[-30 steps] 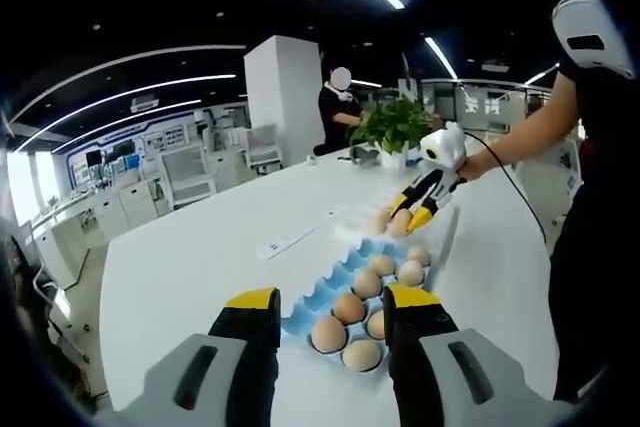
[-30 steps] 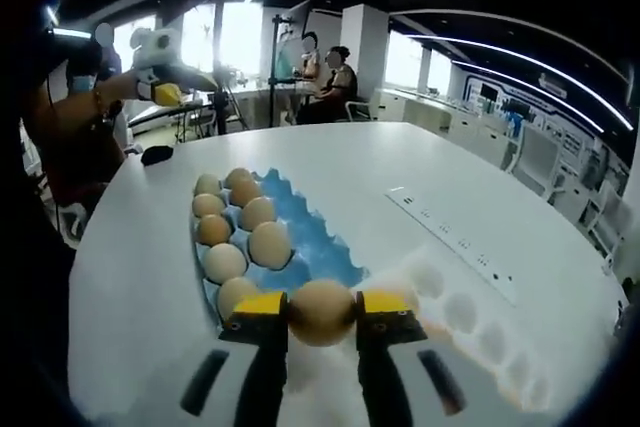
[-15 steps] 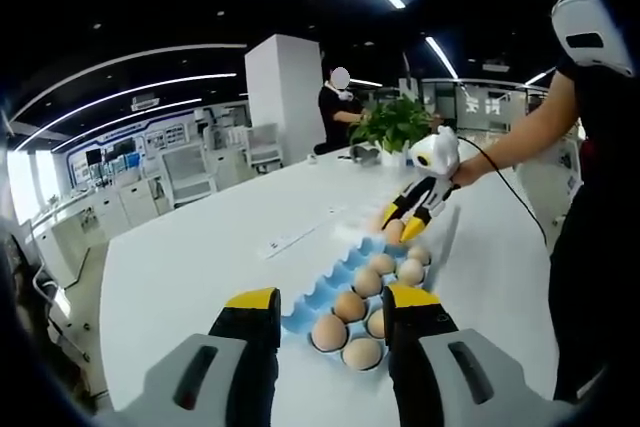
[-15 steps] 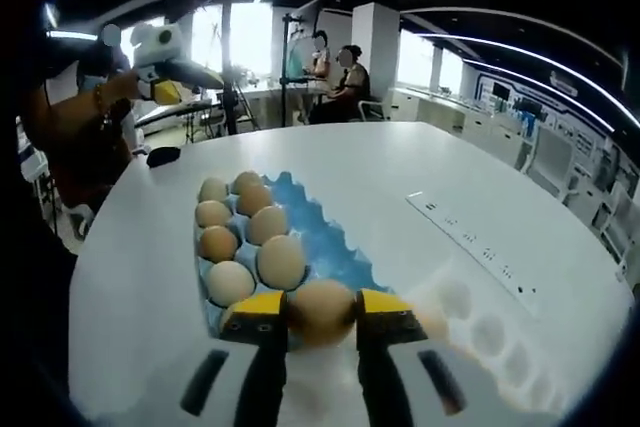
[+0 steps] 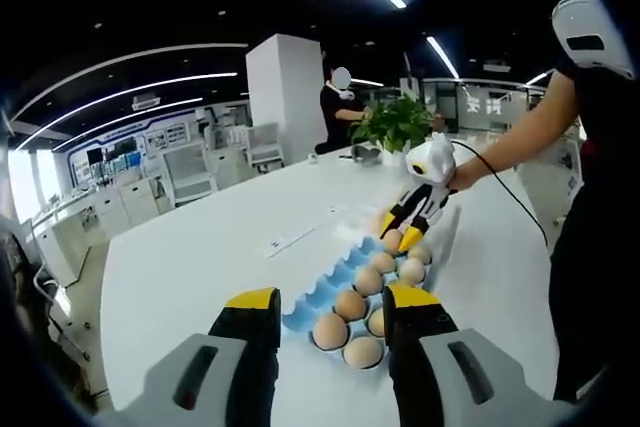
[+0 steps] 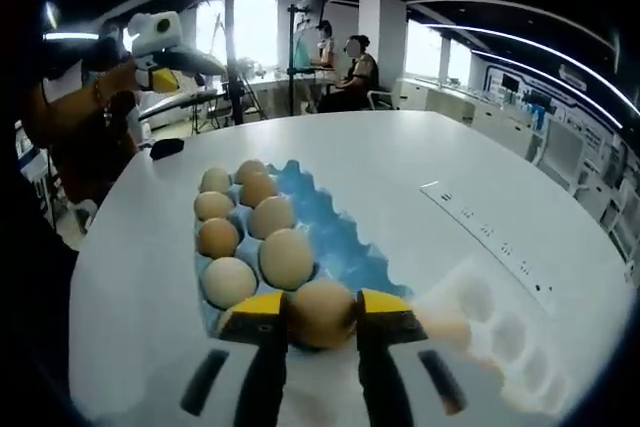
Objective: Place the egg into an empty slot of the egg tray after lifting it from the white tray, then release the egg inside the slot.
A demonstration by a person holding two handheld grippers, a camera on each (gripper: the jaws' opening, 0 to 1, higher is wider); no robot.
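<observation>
My right gripper [image 6: 320, 305] is shut on a brown egg [image 6: 320, 317], holding it just over the near end of the blue egg tray [image 6: 335, 242]. Several eggs [image 6: 285, 257] fill the tray's left rows; its right rows are bare. The white tray [image 6: 505, 342] lies to the right of the jaws. In the left gripper view the same right gripper [image 5: 400, 234] holds the egg [image 5: 393, 239] at the far end of the blue egg tray [image 5: 315, 297]. My left gripper [image 5: 332, 299] hangs open above the near end, nothing between its jaws. It also shows as the left gripper [image 6: 185, 59] at upper left.
A white power strip [image 6: 490, 245] lies on the white table [image 6: 400, 162] beyond the trays. A small black object [image 6: 165, 147] rests near the far edge. A potted plant [image 5: 395, 125] stands at the table's far end. People sit and stand in the background.
My right gripper has carried the egg away from the white tray toward the blue tray's end and a little lower. The left gripper has stayed put.
</observation>
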